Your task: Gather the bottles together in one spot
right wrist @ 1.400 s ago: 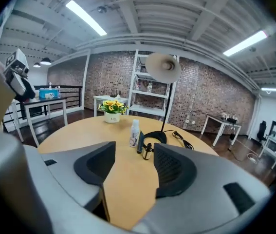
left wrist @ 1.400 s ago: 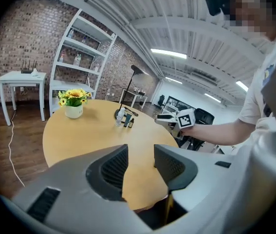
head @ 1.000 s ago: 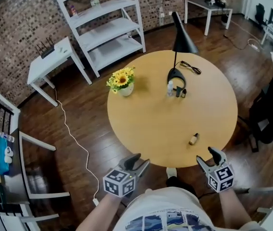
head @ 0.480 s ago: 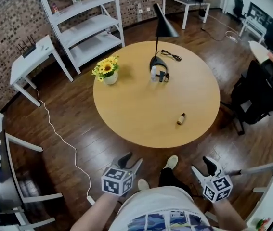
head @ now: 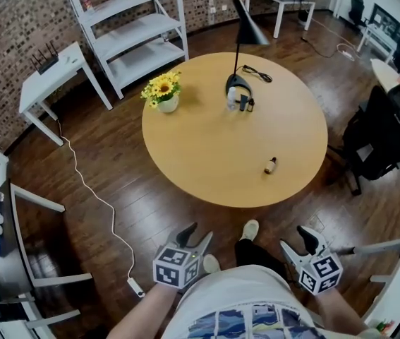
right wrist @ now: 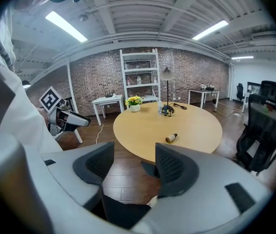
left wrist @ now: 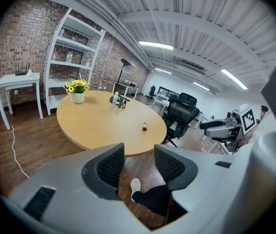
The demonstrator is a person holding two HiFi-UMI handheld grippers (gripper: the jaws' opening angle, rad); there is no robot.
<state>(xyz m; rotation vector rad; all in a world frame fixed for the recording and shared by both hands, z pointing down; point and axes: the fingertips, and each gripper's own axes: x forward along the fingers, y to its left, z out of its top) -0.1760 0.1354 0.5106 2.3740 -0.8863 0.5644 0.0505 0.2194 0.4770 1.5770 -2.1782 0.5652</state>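
A small brown bottle (head: 270,165) lies on its side near the right front of the round wooden table (head: 200,154); it also shows in the right gripper view (right wrist: 171,138) and the left gripper view (left wrist: 144,127). A clear bottle (head: 231,98) and small dark bottles (head: 246,104) stand by the lamp base at the far side. My left gripper (head: 194,237) and right gripper (head: 298,239) hang low, well short of the table's near edge. Both are open and empty.
A black lamp (head: 244,20) and a pot of yellow flowers (head: 164,92) stand on the table. A white shelf unit (head: 129,27) and a small white table (head: 55,69) lie beyond. A black office chair (head: 383,136) stands at right, a white cable (head: 94,189) on the floor.
I have stepped back from the table over the last second: the table now lies farther off and both grippers hang over the floor. Their jaws stay open.
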